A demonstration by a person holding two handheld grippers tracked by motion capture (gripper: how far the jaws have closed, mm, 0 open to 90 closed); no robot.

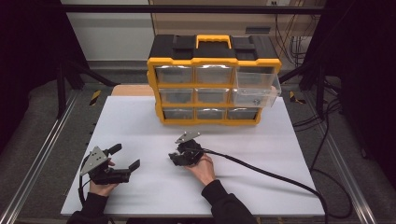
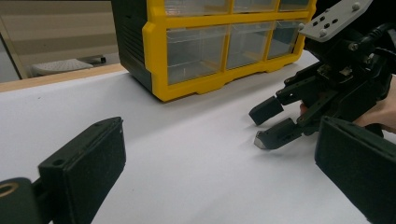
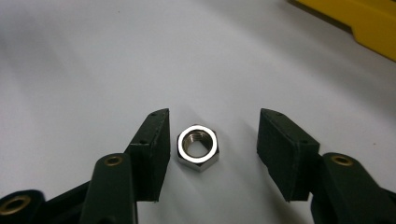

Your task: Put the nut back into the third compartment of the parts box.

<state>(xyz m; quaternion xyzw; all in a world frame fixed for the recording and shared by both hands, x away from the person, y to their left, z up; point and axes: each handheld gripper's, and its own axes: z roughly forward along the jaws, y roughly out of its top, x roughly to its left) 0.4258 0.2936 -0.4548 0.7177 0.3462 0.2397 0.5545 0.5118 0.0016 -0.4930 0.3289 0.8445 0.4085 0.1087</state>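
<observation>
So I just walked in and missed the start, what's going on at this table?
A person sits at a white table holding tongs in each hand. The right tongs are open and straddle a small steel hex nut lying flat on the table, not yet gripped. The left tongs are open too and hold nothing. Behind stands a yellow and black drawer organizer with its top right drawer pulled out.

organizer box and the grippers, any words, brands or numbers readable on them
None can be read.
Yellow and black organizer box: no label or brand legible on its frame, handle or clear drawers.
Left hand-held gripper and right hand-held gripper: no markings.
Hex nut: no stamp visible.
</observation>
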